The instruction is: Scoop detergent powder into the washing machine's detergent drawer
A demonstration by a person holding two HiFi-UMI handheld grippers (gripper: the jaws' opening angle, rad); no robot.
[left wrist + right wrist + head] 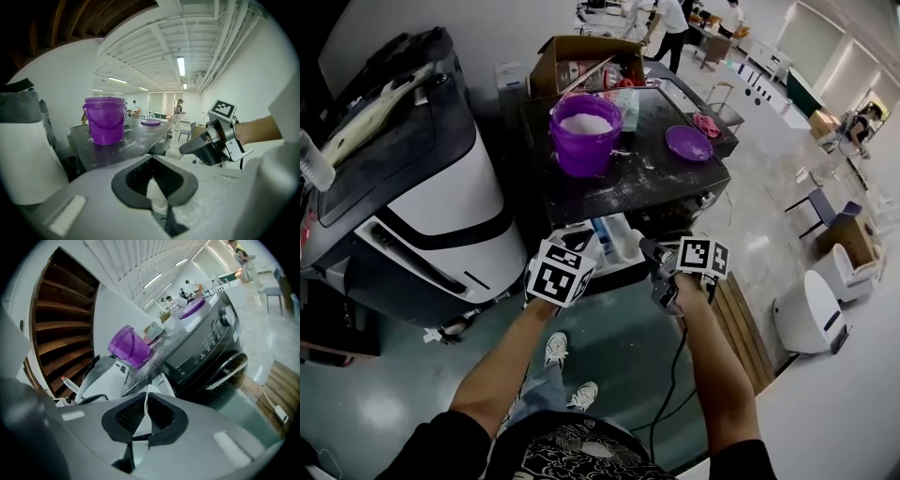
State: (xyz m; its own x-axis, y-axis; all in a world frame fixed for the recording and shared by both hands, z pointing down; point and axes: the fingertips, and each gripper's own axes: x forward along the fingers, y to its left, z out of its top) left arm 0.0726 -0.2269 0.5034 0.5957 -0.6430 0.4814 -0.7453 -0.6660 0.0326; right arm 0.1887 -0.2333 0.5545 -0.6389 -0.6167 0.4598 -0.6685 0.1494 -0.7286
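"Detergent powder [584, 122], white and fine, fills the purple bucket [581, 155] almost to the rim, up on the top of the washing machine [666, 183]. Where do we stand?"

"We hold both tools low at the machine's front. The left gripper [153, 163] has its jaws closed on each other with nothing between them, and the right gripper [147, 398] is the same. The detergent drawer [612, 238] looks pulled out, white with a blue part, just ahead of us and between the two."

"We cannot tell whether any powder lies in it. Do we see a scoop?"

"Not in any view. One may lie in the bucket, but we cannot tell. We judge that the step in hand is to reach up to the bucket for one."

"Then we take a modest load, not a heaped one. The dusting [630, 165] on the dark top beside the bucket suggests how readily this powder scatters."

"Agreed. We keep the scoop level on the way down and bring it close over the drawer before tipping. We steady the bucket with the other gripper so that it does not slide toward the purple lid [688, 143]."
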